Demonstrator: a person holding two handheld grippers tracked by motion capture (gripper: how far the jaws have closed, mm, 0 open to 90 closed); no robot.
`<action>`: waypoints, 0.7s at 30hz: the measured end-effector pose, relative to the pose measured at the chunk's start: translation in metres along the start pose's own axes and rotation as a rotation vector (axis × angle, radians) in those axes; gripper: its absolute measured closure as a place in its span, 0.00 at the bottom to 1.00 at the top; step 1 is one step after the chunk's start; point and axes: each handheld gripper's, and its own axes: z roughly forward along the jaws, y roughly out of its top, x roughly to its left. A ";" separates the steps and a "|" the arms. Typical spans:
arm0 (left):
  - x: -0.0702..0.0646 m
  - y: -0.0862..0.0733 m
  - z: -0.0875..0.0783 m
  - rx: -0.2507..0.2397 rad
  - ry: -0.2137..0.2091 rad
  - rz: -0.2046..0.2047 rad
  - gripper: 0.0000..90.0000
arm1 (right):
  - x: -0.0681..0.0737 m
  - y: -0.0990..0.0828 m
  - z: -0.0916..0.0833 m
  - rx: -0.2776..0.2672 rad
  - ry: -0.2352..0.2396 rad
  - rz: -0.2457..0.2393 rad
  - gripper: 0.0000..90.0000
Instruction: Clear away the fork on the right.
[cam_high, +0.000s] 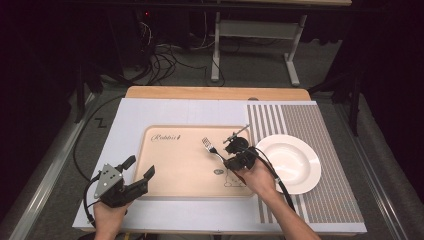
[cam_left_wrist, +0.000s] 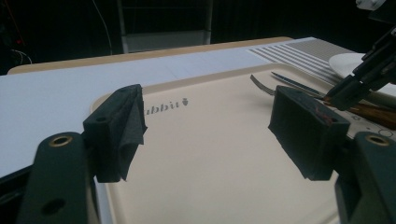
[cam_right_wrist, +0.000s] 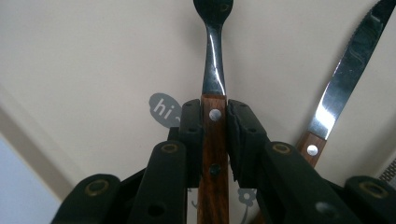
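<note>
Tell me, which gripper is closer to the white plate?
The right. The right gripper holds a fork over the beige tray, just left of the white plate. The left gripper sits open at the tray's near-left corner, much farther away.

R gripper (cam_high: 235, 159) grips fork (cam_high: 212, 146) over tray (cam_high: 170, 170); L gripper (cam_high: 136, 172) open.

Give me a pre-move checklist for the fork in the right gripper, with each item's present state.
1. Right gripper shut on the fork by its wooden handle: ok.
2. Fork straight between the pads: ok.
3. Fork tines touching the tray or lifted: cannot tell.
4. Knife apart from the fork: ok.
5. Left gripper open, holding nothing: ok.
6. Plate bare beside the tray: ok.
</note>
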 end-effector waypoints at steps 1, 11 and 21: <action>0.000 0.000 0.000 -0.001 0.000 -0.001 0.31 | 0.000 0.000 0.001 0.004 0.000 0.005 0.88; 0.001 0.000 -0.001 -0.002 0.001 -0.002 0.31 | 0.003 0.001 0.013 0.038 -0.019 -0.001 0.88; 0.001 0.000 -0.001 -0.004 0.002 -0.004 0.31 | 0.003 -0.001 0.017 0.051 -0.029 -0.005 0.85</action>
